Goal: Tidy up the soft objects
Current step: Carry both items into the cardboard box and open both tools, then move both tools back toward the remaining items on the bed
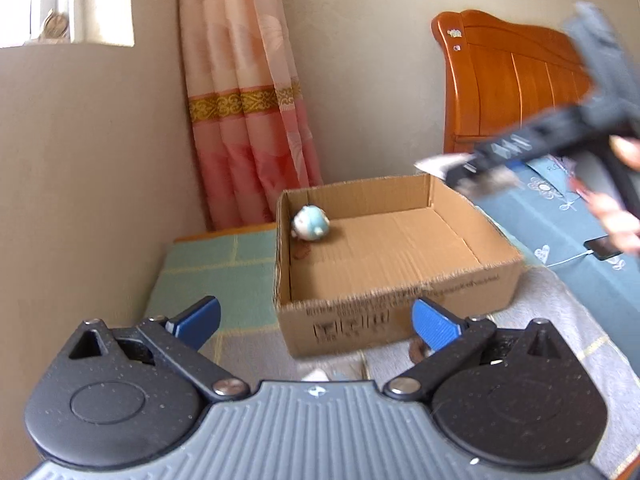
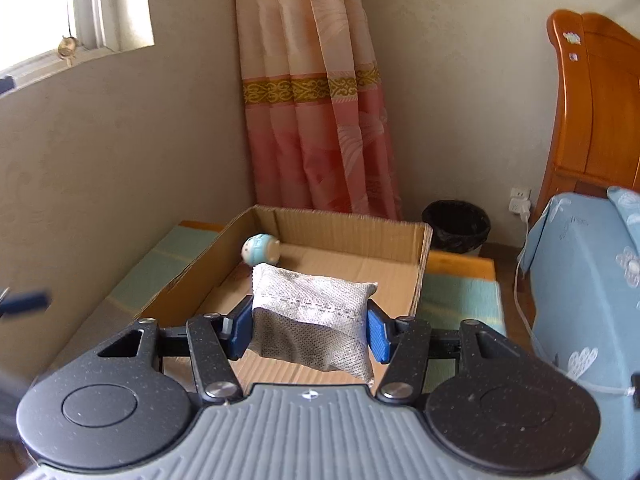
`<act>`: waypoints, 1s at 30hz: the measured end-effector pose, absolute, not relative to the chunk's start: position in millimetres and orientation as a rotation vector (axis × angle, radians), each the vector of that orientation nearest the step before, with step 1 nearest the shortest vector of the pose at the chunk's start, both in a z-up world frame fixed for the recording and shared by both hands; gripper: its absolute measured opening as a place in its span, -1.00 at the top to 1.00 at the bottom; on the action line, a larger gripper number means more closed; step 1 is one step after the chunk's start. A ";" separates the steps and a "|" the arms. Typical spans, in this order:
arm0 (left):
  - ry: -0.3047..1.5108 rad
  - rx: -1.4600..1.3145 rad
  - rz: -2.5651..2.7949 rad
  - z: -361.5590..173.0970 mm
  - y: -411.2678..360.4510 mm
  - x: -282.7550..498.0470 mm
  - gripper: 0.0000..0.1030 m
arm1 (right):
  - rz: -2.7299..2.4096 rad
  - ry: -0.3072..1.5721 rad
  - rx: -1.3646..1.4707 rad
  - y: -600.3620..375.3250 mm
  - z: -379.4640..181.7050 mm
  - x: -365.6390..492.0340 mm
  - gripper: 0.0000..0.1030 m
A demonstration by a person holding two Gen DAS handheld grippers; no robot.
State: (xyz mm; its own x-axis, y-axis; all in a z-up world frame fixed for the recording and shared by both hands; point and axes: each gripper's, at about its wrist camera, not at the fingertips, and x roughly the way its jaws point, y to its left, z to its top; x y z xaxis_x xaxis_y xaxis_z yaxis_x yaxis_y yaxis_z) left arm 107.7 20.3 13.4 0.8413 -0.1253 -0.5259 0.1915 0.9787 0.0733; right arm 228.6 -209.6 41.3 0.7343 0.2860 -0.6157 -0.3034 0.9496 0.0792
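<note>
An open cardboard box [image 1: 400,292] stands on a low surface in the room's corner. A small round blue-and-white plush toy [image 1: 311,224] lies in its far left corner. My left gripper [image 1: 318,320] hovers in front of the box's near wall, open, with nothing between its blue pads. My right gripper [image 2: 310,326] is shut on a grey mesh fabric pouch [image 2: 312,300], held over the near part of the box [image 2: 180,280], short of the plush toy [image 2: 261,249]. In the left wrist view the right gripper [image 1: 520,152] shows blurred at the upper right, with a person's hand [image 1: 616,216] on it.
A pink patterned curtain [image 2: 320,120] hangs behind the box. A wooden headboard [image 1: 512,80] and a blue bedspread [image 1: 560,232] with a phone [image 1: 604,248] on a cable lie to the right. A black bin [image 2: 456,226] and a wall socket [image 2: 520,200] are beyond the box.
</note>
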 end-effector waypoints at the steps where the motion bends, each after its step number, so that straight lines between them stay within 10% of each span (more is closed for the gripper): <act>1: 0.553 0.120 -0.162 11.4 22.3 106.0 -0.98 | 0.321 0.673 -0.039 -204.5 41.7 237.5 -0.18; 6: 0.578 0.105 -0.121 3.5 31.7 98.2 -0.98 | 0.280 0.714 -0.076 -181.8 34.1 288.0 -0.19; 13: 0.583 0.080 -0.084 -0.1 45.2 95.8 -0.98 | 0.220 0.702 -0.027 -184.7 33.3 313.1 -0.97; 30: 0.608 0.102 -0.080 -0.1 54.3 71.3 -0.98 | 0.226 0.720 -0.108 -195.8 35.2 190.0 -1.00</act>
State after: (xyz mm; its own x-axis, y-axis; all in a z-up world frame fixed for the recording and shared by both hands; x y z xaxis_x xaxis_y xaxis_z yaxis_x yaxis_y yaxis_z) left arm 71.3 54.3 -0.1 0.8178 -0.0447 -0.5737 0.1048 0.9919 0.0720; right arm 190.0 -195.8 35.2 0.7284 0.1676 -0.6643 -0.2420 0.9701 -0.0206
